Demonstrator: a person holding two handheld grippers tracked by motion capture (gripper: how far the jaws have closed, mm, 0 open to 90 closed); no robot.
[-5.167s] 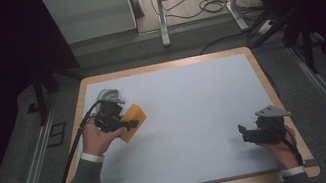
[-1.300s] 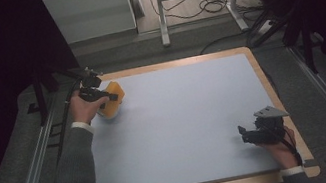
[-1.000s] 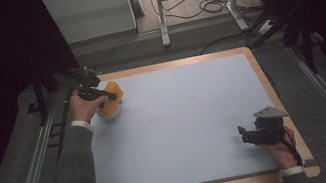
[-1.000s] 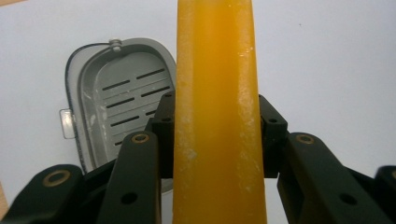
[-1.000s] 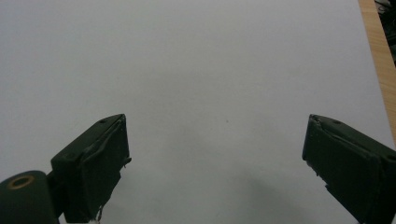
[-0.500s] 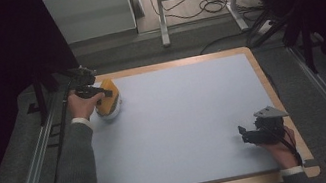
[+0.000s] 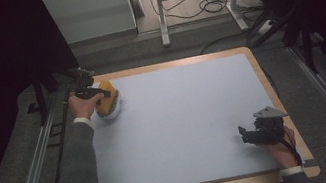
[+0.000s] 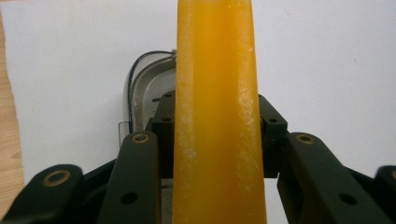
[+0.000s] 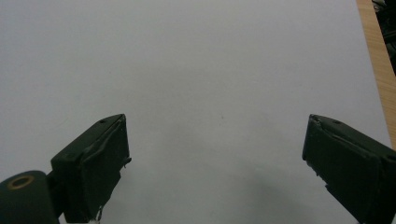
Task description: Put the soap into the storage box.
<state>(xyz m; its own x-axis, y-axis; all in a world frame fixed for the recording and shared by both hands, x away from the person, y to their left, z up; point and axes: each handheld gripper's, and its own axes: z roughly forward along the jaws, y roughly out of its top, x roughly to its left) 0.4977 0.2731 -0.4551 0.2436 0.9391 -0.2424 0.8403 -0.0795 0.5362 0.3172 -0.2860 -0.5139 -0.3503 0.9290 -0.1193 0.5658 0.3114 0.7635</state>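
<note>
- Gripping a flat yellow-orange sponge-like slab (image 8: 217, 116), the left gripper (image 7: 91, 90) has its black jaws clamped on the slab's two broad faces, seen edge-on in the left gripper view.
- The slab sits at the far left corner of the pale blue-grey table (image 7: 186, 118), just over a rounded grey-and-white object (image 8: 147, 88). That object lies on the table beneath the slab; whether the two touch cannot be told.
- By my judgement the slab is light and somewhat soft: its edge looks porous and dusted with pale specks, and it seems to narrow a little where the jaws press. It should not be slippery, and a drop would likely do it no harm.
- The present hold looks sound, across the thin dimension and near the slab's middle. A softer squeeze would probably still keep it, while a grip at a corner might let it flex or swing.
- The grey-and-white object looks hard and smooth, with a dark line along its rim. What it is cannot be told.
- The right gripper (image 7: 259, 131) rests near the table's near right corner, well apart from the slab, its jaws spread wide with nothing between them.
- No brand, label or readable writing appears on the slab, the object or the table.
</note>
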